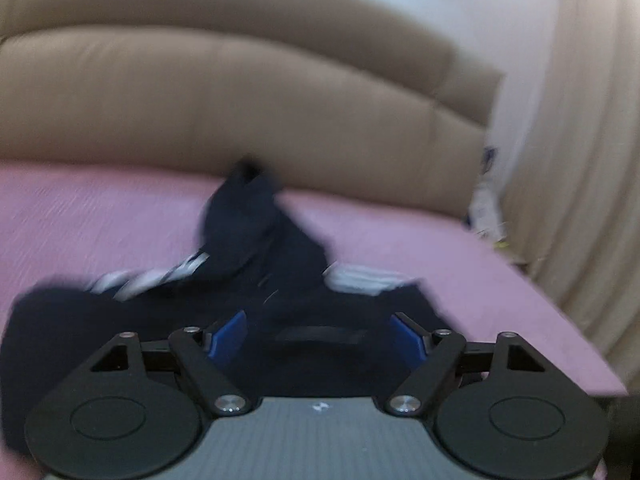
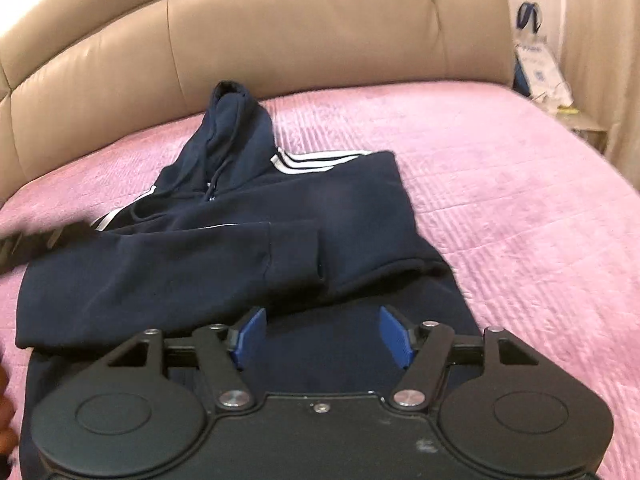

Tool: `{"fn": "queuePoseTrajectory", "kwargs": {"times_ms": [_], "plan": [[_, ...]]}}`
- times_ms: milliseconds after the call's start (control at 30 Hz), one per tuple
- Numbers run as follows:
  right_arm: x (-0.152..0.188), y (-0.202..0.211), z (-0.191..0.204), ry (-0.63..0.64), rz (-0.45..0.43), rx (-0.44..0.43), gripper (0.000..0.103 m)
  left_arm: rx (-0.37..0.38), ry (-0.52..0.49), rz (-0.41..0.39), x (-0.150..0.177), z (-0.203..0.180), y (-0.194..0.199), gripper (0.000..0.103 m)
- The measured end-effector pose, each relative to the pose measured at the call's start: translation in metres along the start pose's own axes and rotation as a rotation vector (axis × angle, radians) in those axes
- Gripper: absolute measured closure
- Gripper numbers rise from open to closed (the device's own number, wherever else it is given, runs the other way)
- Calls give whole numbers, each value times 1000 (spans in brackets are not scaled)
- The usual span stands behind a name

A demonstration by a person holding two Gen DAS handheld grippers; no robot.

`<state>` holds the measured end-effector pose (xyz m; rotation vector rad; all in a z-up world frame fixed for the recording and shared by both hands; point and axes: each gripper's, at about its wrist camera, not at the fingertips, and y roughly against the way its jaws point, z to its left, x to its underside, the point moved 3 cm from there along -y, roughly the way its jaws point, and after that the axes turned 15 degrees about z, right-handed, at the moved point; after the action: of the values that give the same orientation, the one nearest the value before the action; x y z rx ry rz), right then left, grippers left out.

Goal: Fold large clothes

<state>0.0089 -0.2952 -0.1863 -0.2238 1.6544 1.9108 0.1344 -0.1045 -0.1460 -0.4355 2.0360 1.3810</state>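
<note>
A navy hoodie (image 2: 224, 248) with white stripes lies on the pink bedspread (image 2: 500, 200), hood toward the headboard and one sleeve folded across the body. My right gripper (image 2: 323, 336) hovers over the lower part of the hoodie, open, with nothing between its blue pads (image 2: 250, 334). In the blurred left wrist view the hoodie (image 1: 260, 248) lies crumpled just ahead. My left gripper (image 1: 318, 334) is open above its dark fabric and grips nothing. A blurred black shape (image 2: 40, 236) at the left edge of the right wrist view lies over the sleeve; I cannot tell what it is.
A padded beige headboard (image 2: 300, 40) runs along the far side of the bed. A white bag with blue handles (image 2: 532, 52) stands beside the bed at the right, next to a pale curtain (image 1: 580, 140). A hand (image 2: 5, 420) shows at the lower left edge.
</note>
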Motion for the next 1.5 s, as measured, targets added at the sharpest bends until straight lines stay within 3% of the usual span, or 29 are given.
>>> {"fn": "queuePoseTrajectory", "kwargs": {"times_ms": [100, 167, 267, 367, 433, 467, 533, 567, 600, 700, 833, 967, 1033, 1067, 1100, 1167, 1233, 1300, 1367, 1433, 1500], "plan": [[-22, -22, -2, -27, 11, -83, 25, -122, 89, 7, 10, 56, 8, 25], [-41, -36, -1, -42, 13, -127, 25, -179, 155, 9, -2, 93, 9, 30], [-67, -55, 0, -54, 12, -122, 24, -222, 244, 7, -17, 139, 13, 32], [-82, -79, -5, -61, 72, -96, 24, -245, 257, 11, -9, 163, 29, 33], [-80, -93, -7, -63, 128, -123, 24, -247, 258, 21, -8, 172, 21, 33], [-79, -101, -3, -58, 168, -168, 28, -242, 258, 23, -7, 171, 21, 33], [-74, -105, 8, -19, 192, -226, 52, -234, 255, 27, -7, 175, 15, 34], [-72, -102, 19, 40, 180, -176, 76, -225, 249, 27, -4, 175, 22, 42], [-70, -96, 35, 119, 152, -83, 85, -216, 243, 29, -2, 172, 25, 49], [-75, -72, 61, 222, 63, -29, 91, -198, 234, 29, -6, 166, 16, 51], [-93, -29, 54, 194, -83, 28, 91, -174, 190, 4, -19, 155, 13, 53], [-107, -5, 21, 93, -202, 184, 89, -149, 152, -14, -29, 138, 8, 52], [-109, -23, 0, 42, -131, 167, 69, -152, 133, 18, -30, 130, -4, 51], [-109, -40, -7, 34, -57, 142, 31, -171, 113, 57, -28, 126, -16, 49], [-107, -64, -14, 37, 34, 114, 20, -204, 89, 107, -26, 124, -31, 49], [-99, -93, -23, 46, 122, 134, 37, -302, 41, 195, -17, 122, -59, 53], [-93, -89, -32, 19, 106, 184, 43, -336, 7, 195, -15, 119, -62, 56], [-91, -57, -36, -31, -25, 148, 43, -289, 13, 140, -20, 115, -46, 56], [-90, -37, -27, 3, -101, 141, 43, -224, 16, 75, -27, 106, -29, 54], [-88, -37, -7, 67, -109, 140, 43, -183, 13, 73, -33, 96, -27, 55], [-85, -53, 8, 121, -78, 158, 57, -160, 27, 105, -33, 92, -39, 59]]}}
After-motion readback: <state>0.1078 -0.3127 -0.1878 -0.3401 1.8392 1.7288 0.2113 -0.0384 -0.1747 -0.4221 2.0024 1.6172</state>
